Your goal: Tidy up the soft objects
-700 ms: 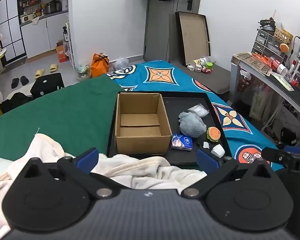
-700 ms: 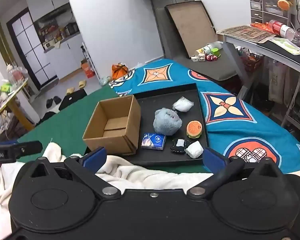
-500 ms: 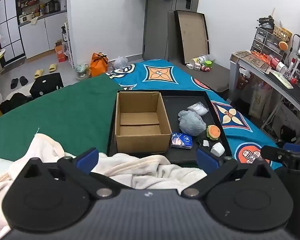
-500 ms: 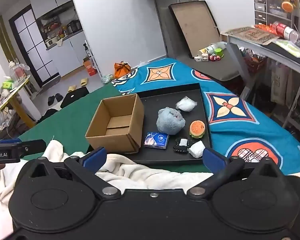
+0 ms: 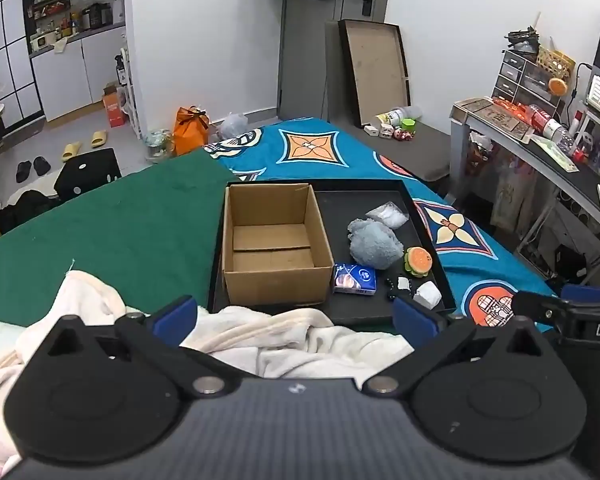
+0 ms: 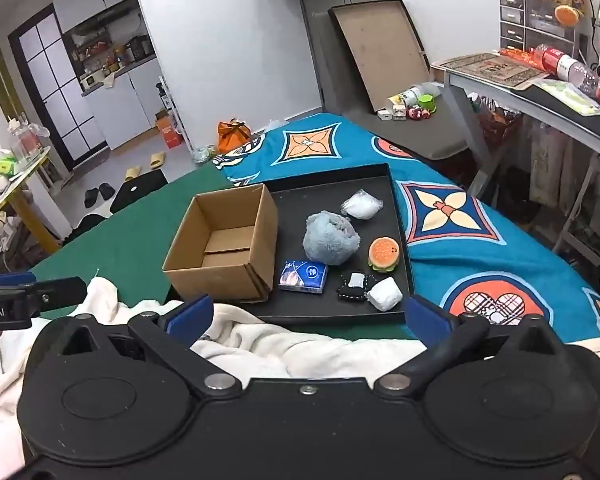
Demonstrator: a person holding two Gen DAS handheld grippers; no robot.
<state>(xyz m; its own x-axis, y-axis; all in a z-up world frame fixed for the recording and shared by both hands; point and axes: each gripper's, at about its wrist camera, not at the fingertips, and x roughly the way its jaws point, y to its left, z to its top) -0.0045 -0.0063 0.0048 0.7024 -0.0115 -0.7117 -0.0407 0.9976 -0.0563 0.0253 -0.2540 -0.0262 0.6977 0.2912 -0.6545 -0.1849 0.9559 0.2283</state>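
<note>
the cardboard box [image 6: 224, 248] sits empty at 9 o'clock in the black tray [image 6: 396, 184] on the bed, so nothing looks sorted yet. the grey plush [image 6: 330, 238], burger toy [image 6: 384, 255], tissue pack [image 6: 303, 277] and white wads wait at its 3 o'clock. left gripper [image 5: 296, 314] and right gripper [image 6: 306, 314] both hang spread wide, holding nothing, over the cream blanket [image 6: 300, 350].

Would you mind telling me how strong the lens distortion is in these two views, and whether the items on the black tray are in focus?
Left wrist view: strong fisheye, door and walls bow outward; the brown cardboard box and fluffy grey-blue plush look sharp. Right wrist view: same bowing, with the room tilted; the burger-shaped squishy toy and blue tissue packet are crisp on the black tray, under even indoor light.
</note>
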